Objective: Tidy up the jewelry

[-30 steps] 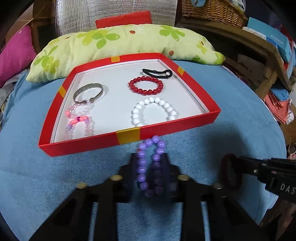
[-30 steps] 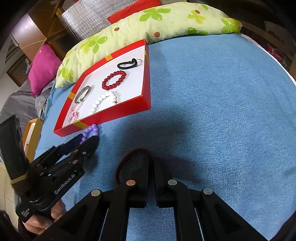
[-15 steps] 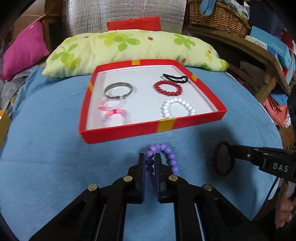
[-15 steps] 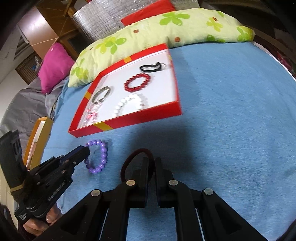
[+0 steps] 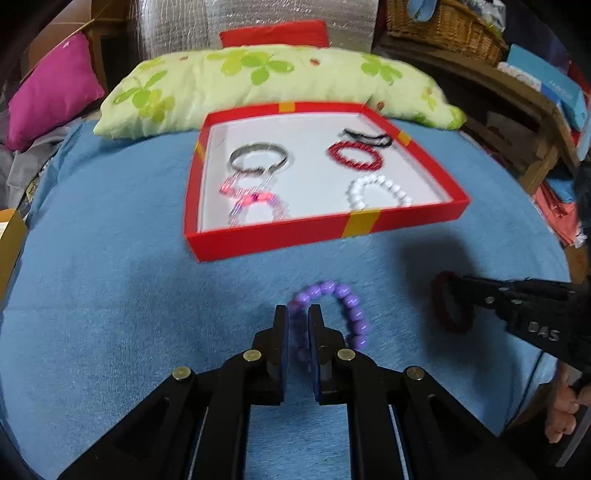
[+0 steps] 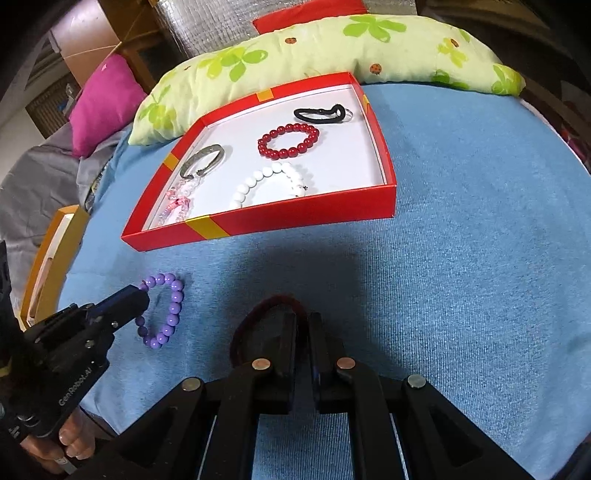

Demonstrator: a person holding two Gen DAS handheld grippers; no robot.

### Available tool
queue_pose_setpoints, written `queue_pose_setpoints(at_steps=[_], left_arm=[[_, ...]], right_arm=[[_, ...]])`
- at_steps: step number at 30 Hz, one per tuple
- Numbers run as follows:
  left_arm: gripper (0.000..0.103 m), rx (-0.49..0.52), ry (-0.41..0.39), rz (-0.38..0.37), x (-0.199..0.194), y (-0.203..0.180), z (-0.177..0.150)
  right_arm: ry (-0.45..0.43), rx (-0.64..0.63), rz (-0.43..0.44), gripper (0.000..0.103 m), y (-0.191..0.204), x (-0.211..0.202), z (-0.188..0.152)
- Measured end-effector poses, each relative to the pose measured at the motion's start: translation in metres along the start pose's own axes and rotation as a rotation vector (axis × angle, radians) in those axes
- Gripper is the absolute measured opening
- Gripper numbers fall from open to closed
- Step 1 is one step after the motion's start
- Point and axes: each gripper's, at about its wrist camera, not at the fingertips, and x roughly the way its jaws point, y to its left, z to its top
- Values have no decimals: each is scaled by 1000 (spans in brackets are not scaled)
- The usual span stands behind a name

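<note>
A red tray (image 5: 280, 234) (image 6: 306, 218) on the blue cloth holds a silver bangle (image 5: 257, 156), pink crystal bracelets (image 5: 255, 201), a red bead bracelet (image 5: 354, 156) (image 6: 289, 141), a white bead bracelet (image 5: 376, 190) (image 6: 271, 181) and a black hair tie (image 6: 321, 113). My left gripper (image 5: 298, 312) (image 6: 142, 295) is shut on a purple bead bracelet (image 5: 347, 310) (image 6: 168, 310) just in front of the tray. My right gripper (image 6: 303, 319) (image 5: 448, 286) is shut on a dark red hair tie (image 6: 255, 321) (image 5: 448, 306), to the right of the purple bracelet.
A green-patterned pillow (image 5: 258, 81) lies behind the tray, a pink cushion (image 5: 51, 96) at the far left. An orange box (image 6: 55, 258) stands at the cloth's left edge. Wooden shelving with a wicker basket (image 5: 447, 22) is at the right.
Both grippers have drawn back from the tray. The purple bracelet moved with the left gripper away from the tray's front wall and now hangs as an open loop.
</note>
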Motion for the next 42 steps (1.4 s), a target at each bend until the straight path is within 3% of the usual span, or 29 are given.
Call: queue_pose_setpoints(at_steps=[5, 17, 26, 32, 34, 38, 40, 42], left_arm=[[11, 25, 3, 51, 2, -1, -4], [10, 25, -114, 232, -36, 15, 3], [10, 18, -128, 240, -45, 22, 3], [10, -9, -73, 192, -38, 24, 1], [14, -11, -60, 185, -35, 22, 0], [49, -30, -45, 148, -33, 18, -1], [53, -36, -47, 124, -34, 16, 0], [65, -37, -42, 118, -32, 13, 0]], right_arm=[[-16, -70, -20, 7, 13, -1, -4], [-40, -36, 57, 7, 26, -6, -2], [-69, -54, 80, 7, 42, -7, -1], [-70, -24, 43, 7, 34, -5, 1], [-67, -15, 37, 7, 31, -5, 1], [-74, -10, 25, 7, 27, -7, 2], [-87, -16, 14, 7, 27, -10, 2], [-96, -19, 5, 7, 24, -12, 3]])
